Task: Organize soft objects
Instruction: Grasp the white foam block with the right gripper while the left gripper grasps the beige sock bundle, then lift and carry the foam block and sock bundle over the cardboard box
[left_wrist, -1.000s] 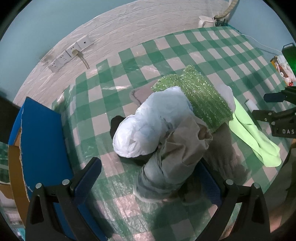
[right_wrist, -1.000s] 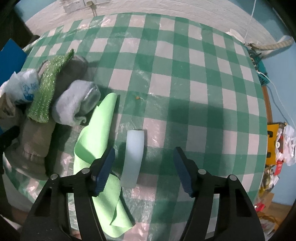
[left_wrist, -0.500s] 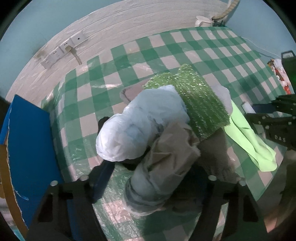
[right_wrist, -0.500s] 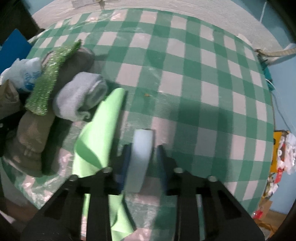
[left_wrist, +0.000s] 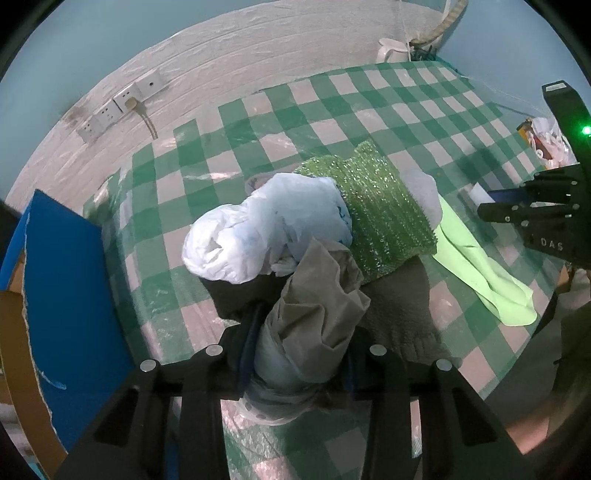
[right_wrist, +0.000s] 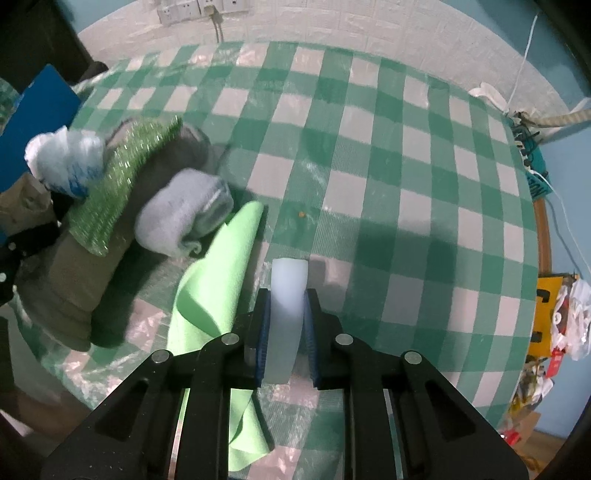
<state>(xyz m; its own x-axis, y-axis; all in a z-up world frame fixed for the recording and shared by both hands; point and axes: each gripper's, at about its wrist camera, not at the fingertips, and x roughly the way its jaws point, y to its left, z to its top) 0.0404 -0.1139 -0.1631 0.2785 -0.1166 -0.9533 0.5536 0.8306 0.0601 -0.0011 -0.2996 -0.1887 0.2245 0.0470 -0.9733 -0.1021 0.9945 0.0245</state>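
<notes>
1. The left tongs (left_wrist: 301, 354) point steeply down, jaws closing with a beige bundle (left_wrist: 317, 295) between them.
2. The right tongs (right_wrist: 287, 332) point steeply down, jaws closing on a pale foam strip (right_wrist: 286, 314).

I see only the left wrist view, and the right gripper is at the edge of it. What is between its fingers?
Observer: A pale foam block; the right gripper is closing its jaws on it, pads on both sides.
Operator: And the pale thing behind the sparkly green cloth?
Observer: A rolled grey sock, lying against the far end of the light green cloth.
</notes>
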